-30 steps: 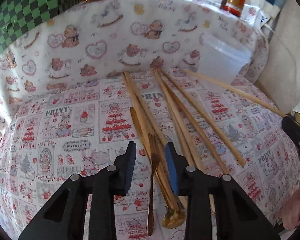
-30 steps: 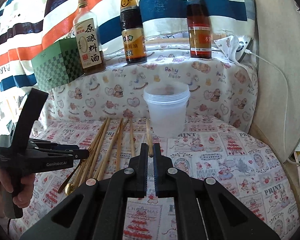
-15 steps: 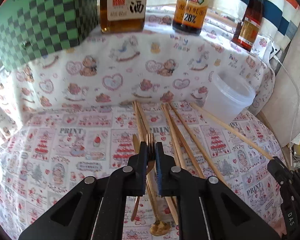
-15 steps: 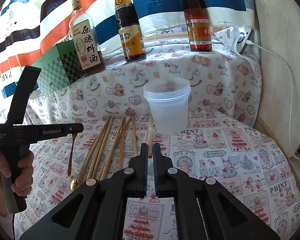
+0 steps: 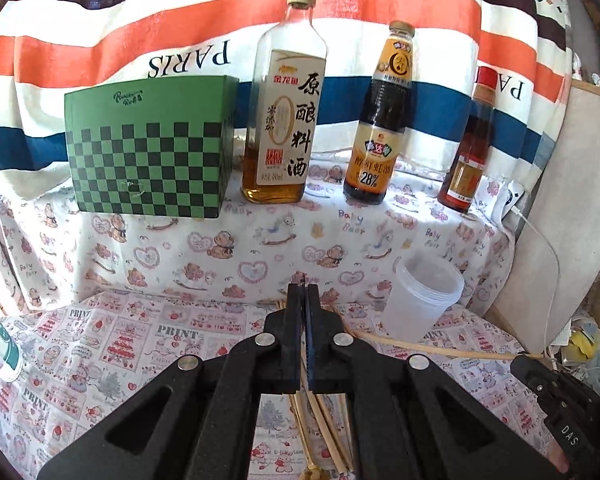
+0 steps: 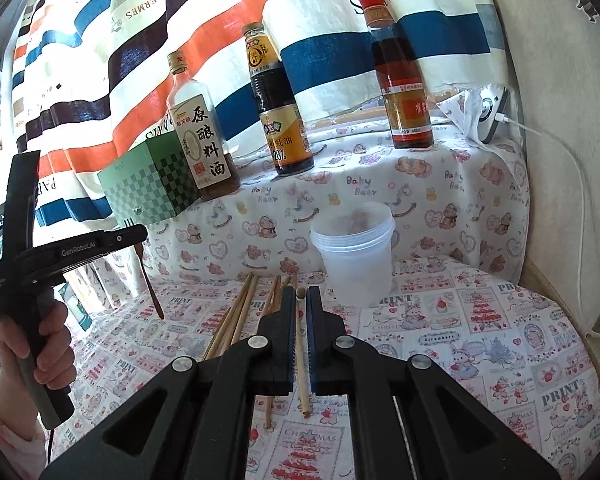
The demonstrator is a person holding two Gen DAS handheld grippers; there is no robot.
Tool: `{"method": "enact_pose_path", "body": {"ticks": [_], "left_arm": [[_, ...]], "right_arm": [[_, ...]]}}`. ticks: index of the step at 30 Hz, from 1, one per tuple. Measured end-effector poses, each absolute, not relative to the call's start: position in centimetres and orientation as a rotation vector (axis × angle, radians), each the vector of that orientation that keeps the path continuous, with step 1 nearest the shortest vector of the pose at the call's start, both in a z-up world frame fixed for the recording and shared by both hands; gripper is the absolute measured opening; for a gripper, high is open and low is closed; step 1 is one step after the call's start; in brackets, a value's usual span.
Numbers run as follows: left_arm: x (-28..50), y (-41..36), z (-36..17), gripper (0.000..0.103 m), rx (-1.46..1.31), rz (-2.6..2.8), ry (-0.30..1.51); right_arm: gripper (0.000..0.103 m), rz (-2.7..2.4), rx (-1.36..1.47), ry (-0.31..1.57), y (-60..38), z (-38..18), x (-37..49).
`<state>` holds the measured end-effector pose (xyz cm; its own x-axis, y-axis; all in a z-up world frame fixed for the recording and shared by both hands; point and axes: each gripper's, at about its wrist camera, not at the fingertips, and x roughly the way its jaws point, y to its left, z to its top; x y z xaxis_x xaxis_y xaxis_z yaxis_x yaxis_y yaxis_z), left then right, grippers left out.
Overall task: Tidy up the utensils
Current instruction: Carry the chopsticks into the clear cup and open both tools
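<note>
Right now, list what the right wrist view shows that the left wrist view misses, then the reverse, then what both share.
Only the right wrist view: the left gripper from the side, shut on a slim brown fork that hangs clear of the cloth, the hand on its handle, and the right gripper shut on a chopstick.

Only the left wrist view: the fork's tip poking past the shut fingers.

Both: plastic cup, green checkered box, three sauce bottles, loose chopsticks.

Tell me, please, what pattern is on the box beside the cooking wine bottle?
A green and black checkerboard on the box, plain green above; clearest in the left wrist view.
</note>
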<state>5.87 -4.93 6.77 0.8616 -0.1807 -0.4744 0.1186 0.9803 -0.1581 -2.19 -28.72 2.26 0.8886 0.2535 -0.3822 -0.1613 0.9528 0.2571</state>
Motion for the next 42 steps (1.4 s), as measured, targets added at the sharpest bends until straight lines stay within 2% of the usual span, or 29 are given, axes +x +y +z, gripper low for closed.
{"method": "enact_pose_path", "body": {"ticks": [13,20,23,30,32,42], "left_arm": [[5.9,-5.8,10.8,0.001,-0.172,-0.231,0.395],[8.2,-9.4,13.1,0.001,-0.128,-0.319,0.317],[10.4,-10.5,13.7,0.001,-0.169,-0.365,0.355],[13.5,-12.9,14.6,0.001,-0.27,-0.455,0.315],[13.8,-13.9,14.5,0.001,-0.274,-0.489,0.306],[17.4,-16.8,9.6,0.001,-0.26,-0.55,0.39]], "right_arm": [[0.005,0.173,0.196,0.373,-29.1,10.5,1.7],[0.005,0.164,0.22,0.219,-29.5,15.7,3.1],[0.005,0.116,0.183,0.151,-29.4,17.1,3.6],[0.005,0.085,0.248,0.083,-32.5,16.9,5.9],[0.005,0.067,0.189,0.072,-32.3,16.8,6.5],[0.005,0.082,0.279,0.151,-34.7,14.7,10.3]]}}
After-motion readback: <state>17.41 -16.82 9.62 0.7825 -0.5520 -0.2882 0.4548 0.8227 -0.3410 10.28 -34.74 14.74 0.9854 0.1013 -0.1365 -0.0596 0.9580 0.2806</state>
